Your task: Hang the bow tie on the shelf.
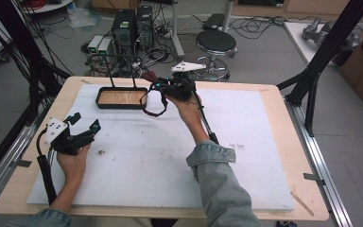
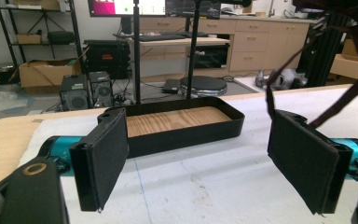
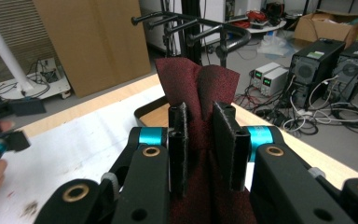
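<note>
**Dark red cloth pinched above the tray**

White matting (image 1: 137,156) covers the table, with computers and cables on the floor behind. At the far side, the right gripper (image 3: 204,140) pinches a dark red cloth (image 3: 200,88), whose strap loops down beside a black tray (image 1: 121,98) with a wooden floor. Near the left edge, the left gripper (image 2: 196,163) rests with jaws spread, holding nothing, facing that tray.

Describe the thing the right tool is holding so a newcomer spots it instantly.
Start at the white mat covering the wooden table, then go to its far edge, where a black tray with a wood-grain floor sits. Just right of it, the right tool is shut on a dark red fabric strap whose loop dangles below, the only soft, cloth item there.
</note>
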A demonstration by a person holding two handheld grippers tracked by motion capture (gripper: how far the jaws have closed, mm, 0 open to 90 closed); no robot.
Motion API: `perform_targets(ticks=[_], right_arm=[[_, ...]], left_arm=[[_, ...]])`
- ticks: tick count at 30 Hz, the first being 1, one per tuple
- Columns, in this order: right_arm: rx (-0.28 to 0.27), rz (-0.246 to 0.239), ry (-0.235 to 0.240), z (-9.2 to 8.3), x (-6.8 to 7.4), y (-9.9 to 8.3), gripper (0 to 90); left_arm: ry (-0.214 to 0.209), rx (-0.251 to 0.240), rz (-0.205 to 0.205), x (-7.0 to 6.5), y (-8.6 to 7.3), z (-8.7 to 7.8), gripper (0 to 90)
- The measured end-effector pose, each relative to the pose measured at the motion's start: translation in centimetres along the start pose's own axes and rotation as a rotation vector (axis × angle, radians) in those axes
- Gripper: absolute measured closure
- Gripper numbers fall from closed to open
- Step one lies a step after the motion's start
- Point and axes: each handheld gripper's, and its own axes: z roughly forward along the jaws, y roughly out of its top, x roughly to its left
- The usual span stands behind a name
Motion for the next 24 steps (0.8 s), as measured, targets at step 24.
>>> perform_targets(ticks=[24], right_arm=[[-0.104, 0.028, -0.020, 5.4, -0.4, 1.7, 76.0]], left_arm=[[-0.014, -0.001, -0.010, 0.0, 0.0, -0.1, 20.6]])
